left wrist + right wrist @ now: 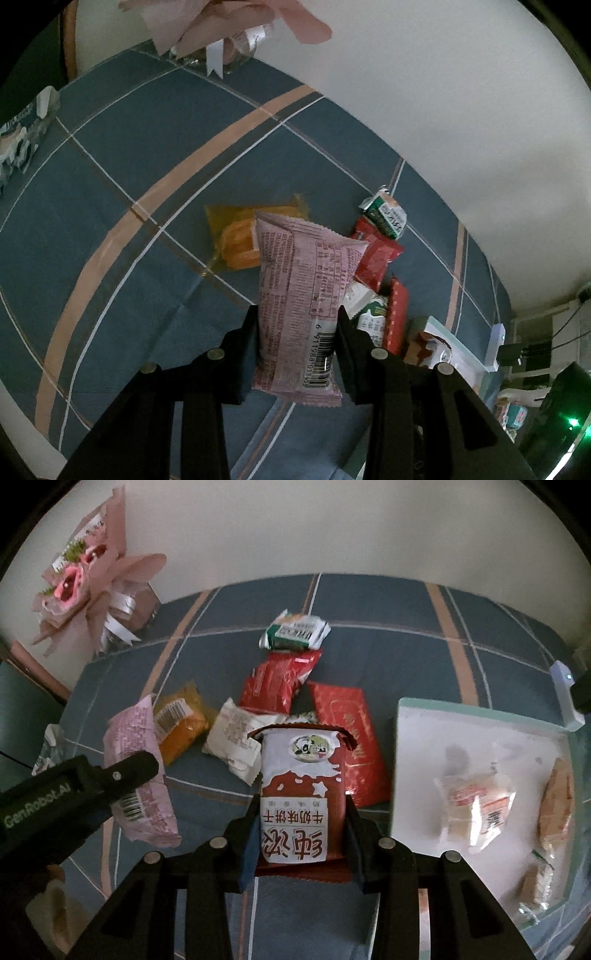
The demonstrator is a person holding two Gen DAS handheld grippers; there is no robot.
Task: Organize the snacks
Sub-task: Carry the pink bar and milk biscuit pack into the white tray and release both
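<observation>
My left gripper is shut on a pink snack packet and holds it above the blue checked cloth; from the right wrist view the same packet shows in the left gripper. My right gripper is shut on a red and white milk biscuit packet. On the cloth lie an orange packet, a white packet, a red packet, a flat red packet and a green and white packet.
A white tray with a pale green rim sits at the right and holds three clear-wrapped snacks. A pink flower bouquet stands at the back left by the wall. A white device stands behind the tray.
</observation>
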